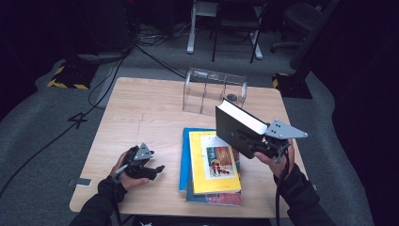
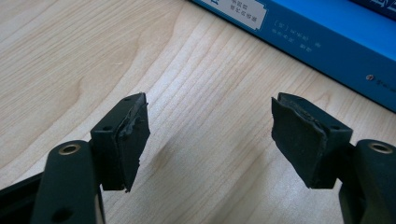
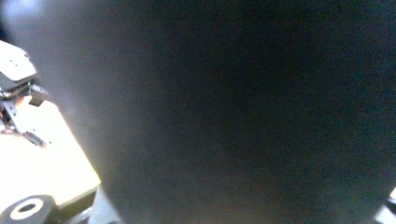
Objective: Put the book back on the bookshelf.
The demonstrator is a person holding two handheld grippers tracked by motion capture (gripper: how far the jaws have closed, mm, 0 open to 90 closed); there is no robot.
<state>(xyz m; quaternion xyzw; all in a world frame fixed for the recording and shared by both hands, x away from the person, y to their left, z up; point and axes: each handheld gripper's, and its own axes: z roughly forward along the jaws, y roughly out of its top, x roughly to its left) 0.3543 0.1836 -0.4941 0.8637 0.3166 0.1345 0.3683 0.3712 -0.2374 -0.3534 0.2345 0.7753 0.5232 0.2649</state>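
Note:
A black book point(image 1: 237, 127) with white page edges hangs tilted above the table, and my right gripper point(image 1: 256, 143) is shut on its lower edge. Its dark cover point(image 3: 243, 112) blocks nearly the whole right gripper view. On the table lies a stack of books: a yellow one point(image 1: 214, 162) on top, a blue one point(image 1: 184, 160) under it. My left gripper point(image 1: 153, 169) rests low over the table to the left of the stack, open, with bare wood between its pads point(image 2: 133, 133). The blue book point(image 2: 327, 37) lies just ahead of it.
A clear plastic book stand point(image 1: 214, 92) stands at the far middle of the wooden table point(image 1: 141, 113). Beyond the table are cables, chairs and a desk leg on the grey floor. A small grey tag point(image 1: 83, 181) sticks out at the table's near left edge.

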